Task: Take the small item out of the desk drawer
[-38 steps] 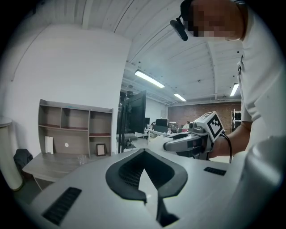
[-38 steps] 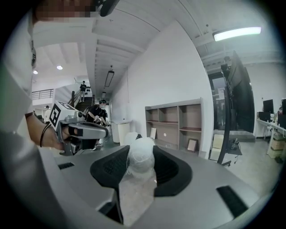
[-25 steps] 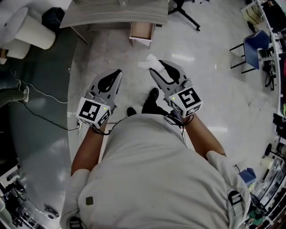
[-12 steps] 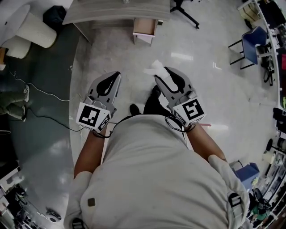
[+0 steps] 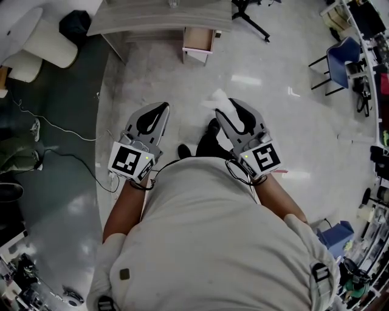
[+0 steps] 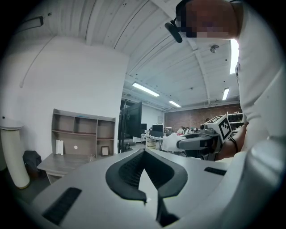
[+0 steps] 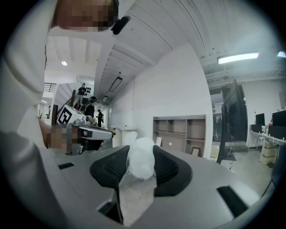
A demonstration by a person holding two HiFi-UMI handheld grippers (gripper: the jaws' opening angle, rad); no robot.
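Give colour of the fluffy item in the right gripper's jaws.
White: the soft fluffy item, clearest in right gripper view.

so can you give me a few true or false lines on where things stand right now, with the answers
1. The right hand-held gripper grips a white fluffy item. True.
2. The left hand-held gripper holds something too. False: its jaws are together with nothing between them.
3. The drawer is shut. False: it stands pulled out from the desk.
4. The person stands apart from the desk, with floor showing between. True.
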